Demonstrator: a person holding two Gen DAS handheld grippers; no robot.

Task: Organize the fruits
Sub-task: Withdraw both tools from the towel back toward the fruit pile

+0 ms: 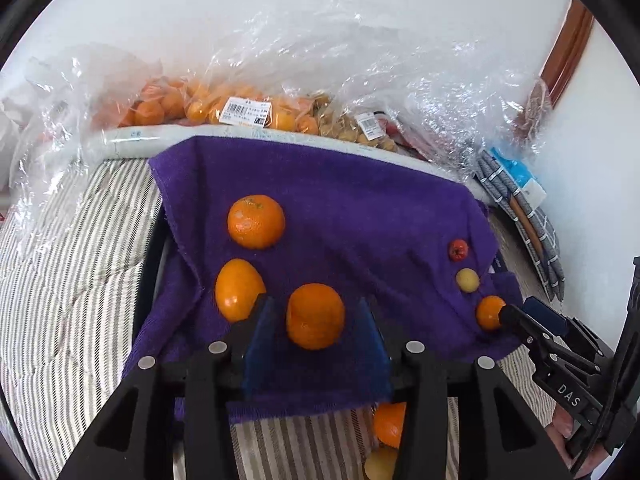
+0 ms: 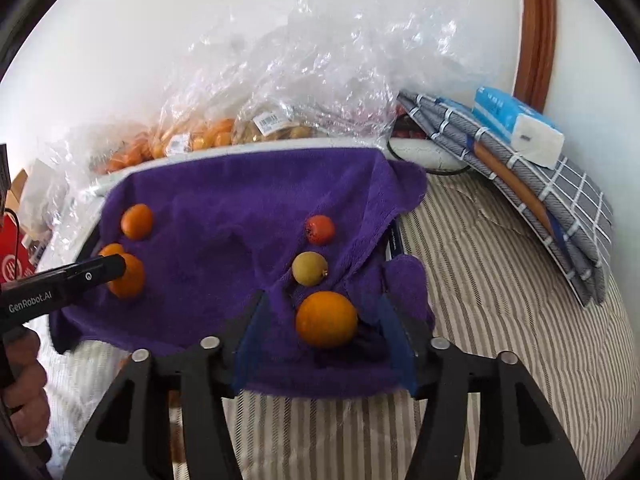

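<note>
Fruits are laid in two rows on the purple towel [image 1: 340,208]: an orange [image 1: 315,316] sits unclamped between the parted left gripper [image 1: 316,320], another orange [image 2: 326,319] likewise in the parted right gripper [image 2: 324,320].

White plain wall [image 2: 200,20] behind, evenly lit by soft daylight. Brown wooden frame [image 2: 538,32] curves up wall at right. Bed with beige-and-white striped cover [image 2: 500,300] fills foreground. Folded grey checked cloth [image 2: 576,200] lies on bed near wall, blue-and-white tissue pack [image 2: 516,128] on top of it. Crumpled clear plastic wrap [image 2: 320,60] heaped along wall. Red box [image 2: 14,264] at far left edge.
</note>
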